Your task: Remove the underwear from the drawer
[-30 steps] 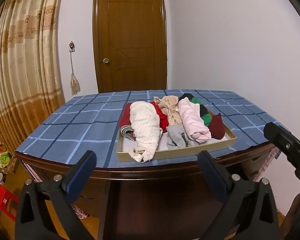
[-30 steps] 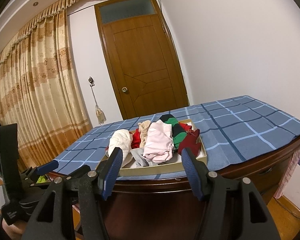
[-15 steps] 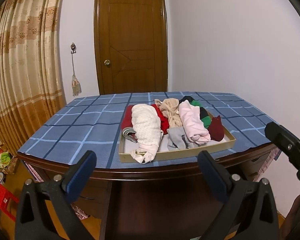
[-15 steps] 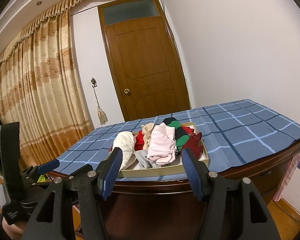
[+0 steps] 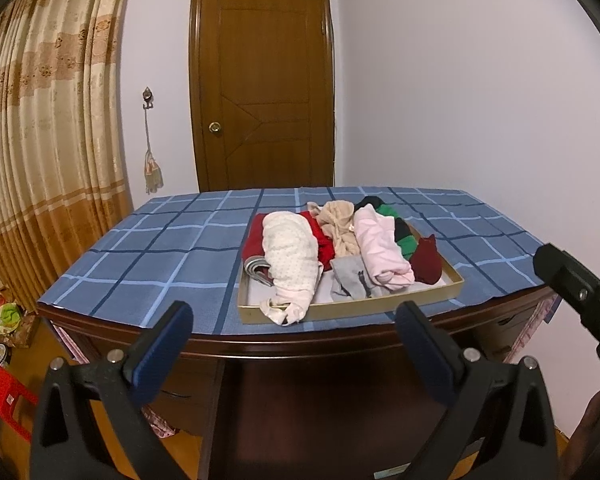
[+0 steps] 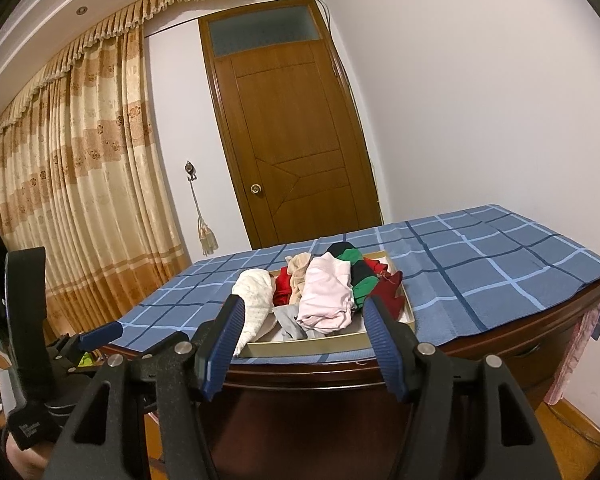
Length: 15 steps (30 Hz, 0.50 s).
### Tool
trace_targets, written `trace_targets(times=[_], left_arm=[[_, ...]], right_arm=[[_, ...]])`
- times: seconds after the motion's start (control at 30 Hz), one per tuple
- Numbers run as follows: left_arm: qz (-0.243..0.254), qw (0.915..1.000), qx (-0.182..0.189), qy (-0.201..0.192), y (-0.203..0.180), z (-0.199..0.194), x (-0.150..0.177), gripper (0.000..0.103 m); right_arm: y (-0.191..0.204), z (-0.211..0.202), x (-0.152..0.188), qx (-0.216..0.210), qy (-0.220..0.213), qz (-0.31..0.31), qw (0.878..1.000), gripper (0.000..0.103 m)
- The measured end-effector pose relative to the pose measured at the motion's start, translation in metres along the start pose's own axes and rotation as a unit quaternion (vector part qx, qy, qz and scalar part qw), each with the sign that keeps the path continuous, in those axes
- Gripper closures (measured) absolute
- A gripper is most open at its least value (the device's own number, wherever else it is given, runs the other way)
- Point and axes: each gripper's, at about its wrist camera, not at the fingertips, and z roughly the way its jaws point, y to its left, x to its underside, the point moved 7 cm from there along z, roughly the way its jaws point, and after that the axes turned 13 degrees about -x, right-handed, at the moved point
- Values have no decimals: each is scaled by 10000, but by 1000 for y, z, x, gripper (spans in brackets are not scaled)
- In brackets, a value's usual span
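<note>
A shallow tan drawer (image 5: 348, 309) (image 6: 312, 346) lies on the blue checked tablecloth near the table's front edge. It is heaped with underwear: a white dotted piece (image 5: 290, 256) (image 6: 256, 300) hanging over the front rim, red (image 5: 324, 246), beige (image 5: 340, 224), pink (image 5: 382, 246) (image 6: 326, 296), green and black (image 5: 404, 236), dark red (image 5: 428, 260) and grey (image 5: 350, 276). My left gripper (image 5: 294, 320) is open and empty, short of the table edge. My right gripper (image 6: 304, 308) is also open, empty and in front of the drawer.
The dark wooden table (image 5: 300, 350) has small drawers in its front. A white wall runs along the right, with a brown door (image 5: 262, 92) behind and a curtain (image 5: 40, 152) at the left. A red stool (image 5: 4, 394) and clutter sit on the floor at the left.
Both views have shifted only slightly. The clothes and drawer have not moved, and both grippers stay open.
</note>
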Motion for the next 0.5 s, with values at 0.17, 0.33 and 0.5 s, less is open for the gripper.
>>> trace_targets(times=[0.17,0.33,0.5], left_arm=[[10,10000,-5,-7,0,-1,-2,1],[36,10000,-34,-12,2,1,-6,0],[17,10000,-56,49,3,9,-8,0]], right_arm=[[0,-1,0,8,-10,-9,10000,39],[0,-5,-6,29,-38,-41,10000,39],[-2,-5,-8,50,-32,-34,10000,38]])
